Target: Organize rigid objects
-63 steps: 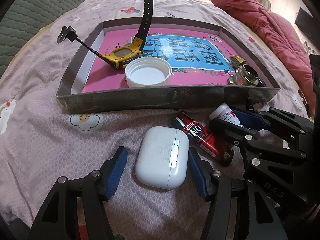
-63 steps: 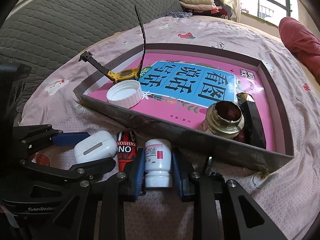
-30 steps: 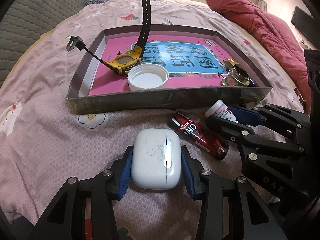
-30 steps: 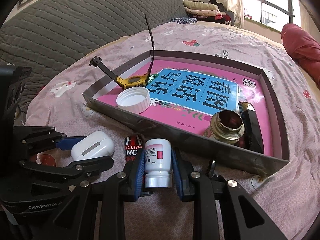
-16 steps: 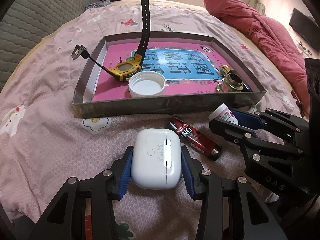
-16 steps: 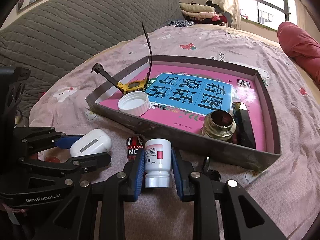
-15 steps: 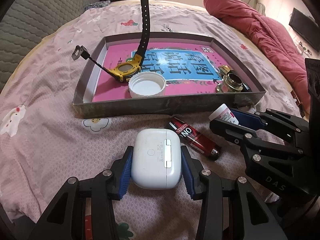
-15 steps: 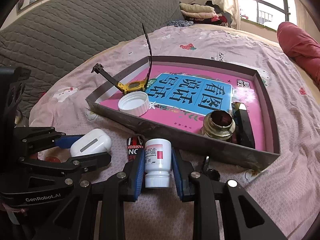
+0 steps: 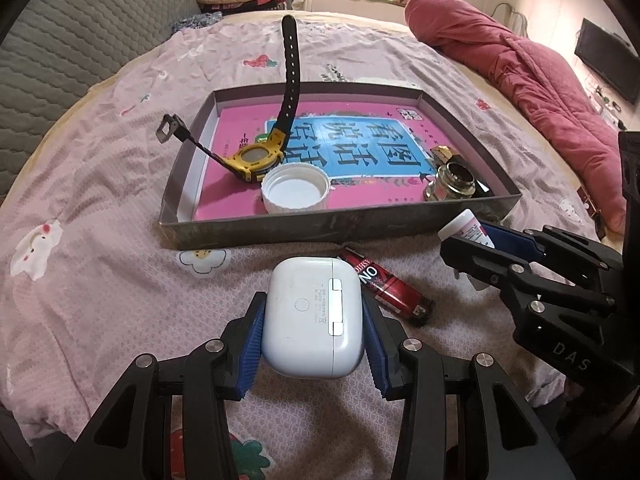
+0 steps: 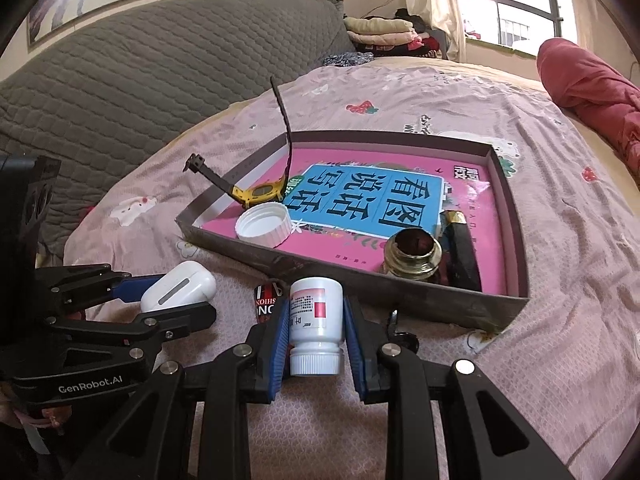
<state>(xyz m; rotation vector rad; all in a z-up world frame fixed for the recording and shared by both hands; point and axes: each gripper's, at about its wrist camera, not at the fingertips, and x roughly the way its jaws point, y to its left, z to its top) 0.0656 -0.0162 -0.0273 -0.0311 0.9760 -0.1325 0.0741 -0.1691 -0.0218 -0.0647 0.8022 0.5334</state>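
- Although both were small and looked light, the case [image 9: 314,316] and the bottle [image 10: 316,320] called for different care: the case's glossy rounded shell looked slippery, so a grip across its flat sides seemed safest.
- Left gripper [image 9: 314,330] was clamped on the case, blue pads [image 9: 252,344] pressing both sides, hinge face up, above the sheet just short of the tray [image 9: 320,228].
- Right gripper [image 10: 316,330] was clamped on the bottle's body, cap toward the camera; hard plastic, stiff, probably unlikely to crush.
- Red tube [image 9: 386,284] lay on the sheet between the two grippers, near the tray's front wall.
- Tray already held a watch [image 9: 256,160], a white lid [image 9: 296,192] and a brass-necked jar [image 9: 452,180], leaving bare pink floor in the middle.
- Surface was a bed with a soft pink sheet [image 9: 100,200], so things set down there might tilt or roll; the tray floor looked flatter.
- Room: grey quilted headboard [image 10: 140,80], red duvet [image 9: 520,60], folded clothes by a window [image 10: 512,8].
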